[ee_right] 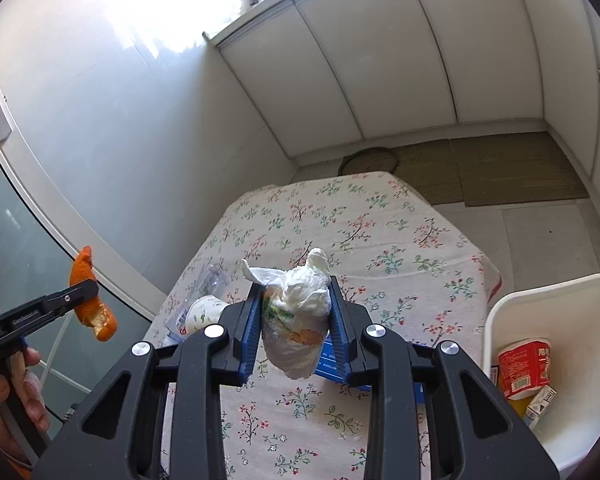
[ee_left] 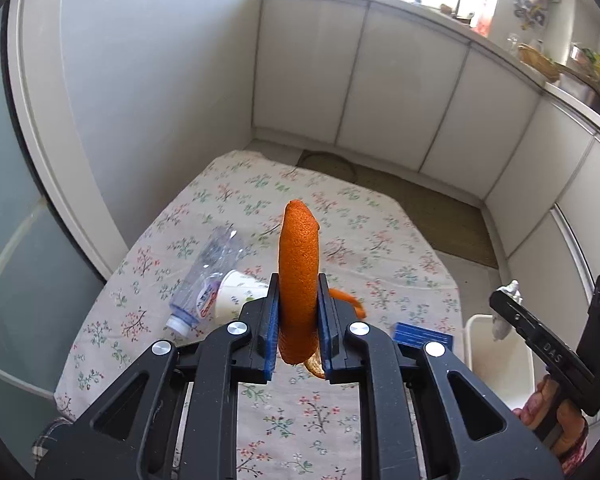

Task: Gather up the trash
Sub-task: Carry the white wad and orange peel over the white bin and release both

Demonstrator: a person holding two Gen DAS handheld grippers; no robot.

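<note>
Now orange peel (ee_left: 299,280) in left claw (ee_left: 298,320).

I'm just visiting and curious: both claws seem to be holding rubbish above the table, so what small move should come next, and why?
Probably swing the right gripper sideways over the white bin and let go. It is clamped on a crumpled tissue wad, and the bin sits just right of the table, already holding a red carton. The left gripper, holding orange peel, can follow.

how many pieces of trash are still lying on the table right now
3: a plastic bottle at the table's left side, a paper cup touching it, and a blue box nearer the bin. The grippers hide part of the cloth, so more may be there.
</note>
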